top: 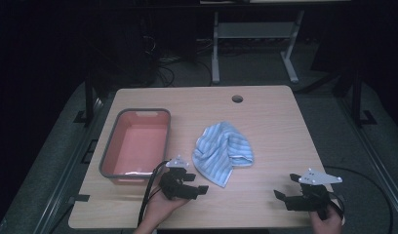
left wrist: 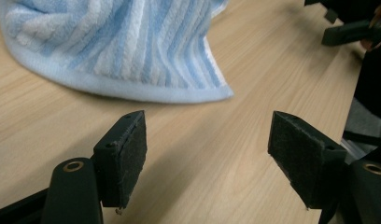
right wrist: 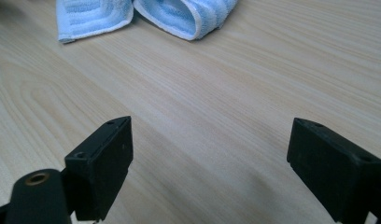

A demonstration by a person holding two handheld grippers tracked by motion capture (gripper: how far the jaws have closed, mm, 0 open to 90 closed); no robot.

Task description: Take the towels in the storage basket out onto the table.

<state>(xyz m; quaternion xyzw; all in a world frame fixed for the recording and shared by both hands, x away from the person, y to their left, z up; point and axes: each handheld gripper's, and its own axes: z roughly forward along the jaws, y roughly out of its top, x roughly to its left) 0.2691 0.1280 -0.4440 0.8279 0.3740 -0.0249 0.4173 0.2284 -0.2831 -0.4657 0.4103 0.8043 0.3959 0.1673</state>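
A crumpled blue-and-white striped towel (top: 222,152) lies near the middle of the wooden table (top: 265,122). My left gripper (top: 199,184) rests low at the front, just left of the towel's near corner, jaws open and empty. In the left gripper view the towel (left wrist: 118,46) lies just past the gripper (left wrist: 207,149). My right gripper (top: 285,192) sits at the front right corner, open with nothing between its jaws. In the right gripper view the towel (right wrist: 146,16) lies far ahead of the gripper (right wrist: 209,163).
A grey bin with a pink inside (top: 109,151) stands at the table's left, close behind my left hand. A round cable hole (top: 237,99) is at the back edge. Cables trail off the front. A white table frame (top: 255,44) stands beyond on the dark floor.
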